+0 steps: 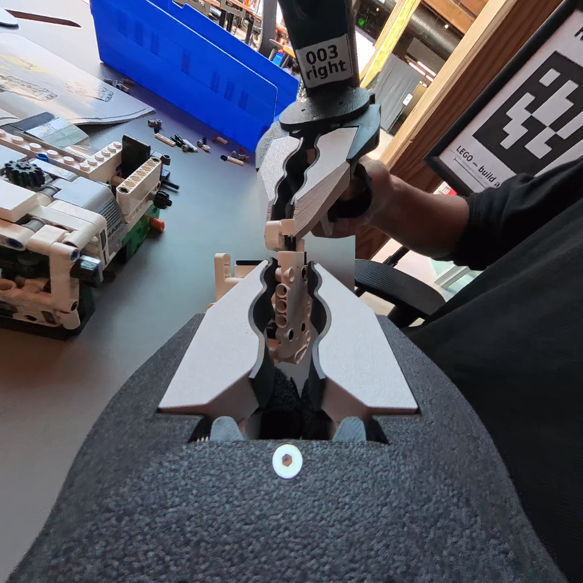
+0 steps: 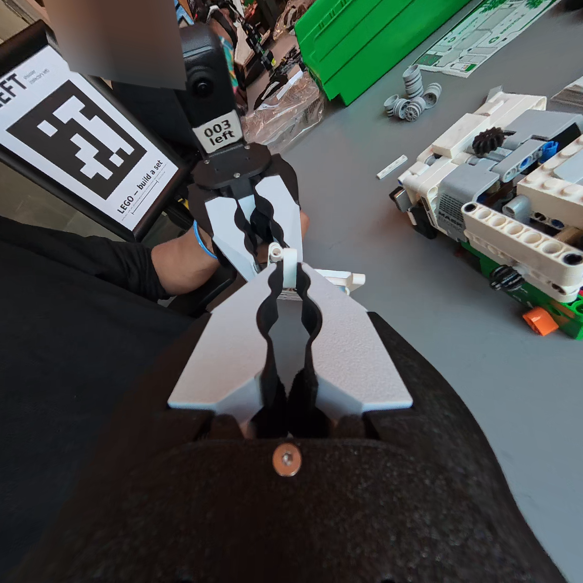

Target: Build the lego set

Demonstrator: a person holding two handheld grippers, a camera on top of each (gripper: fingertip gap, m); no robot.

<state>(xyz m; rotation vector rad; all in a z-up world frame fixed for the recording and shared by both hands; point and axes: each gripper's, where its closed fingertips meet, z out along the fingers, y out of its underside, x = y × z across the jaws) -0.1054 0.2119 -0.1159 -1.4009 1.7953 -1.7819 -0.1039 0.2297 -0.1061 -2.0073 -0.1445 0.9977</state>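
Where two grippers meet, pale holed lego beam (image 1: 291, 310), small white connector (image 2: 289, 266).

Truck model (image 1: 63, 227) left of bin (image 1: 189, 69)

Small white label (image 1: 326, 61) with dark print, stuck on the black stem above the right gripper (image 1: 285, 225), far centre. Matching white label (image 2: 218, 134) on the stem above the left gripper (image 2: 271, 249). Framed white sign (image 2: 79, 142) at far left, bearing a black-and-white square marker and lines of print. Lettered grey grille panel (image 2: 451, 217) on the lego truck (image 2: 504, 195), right on the tabletop (image 2: 410, 347). Green-and-white printed sheet (image 2: 479, 38), far right.
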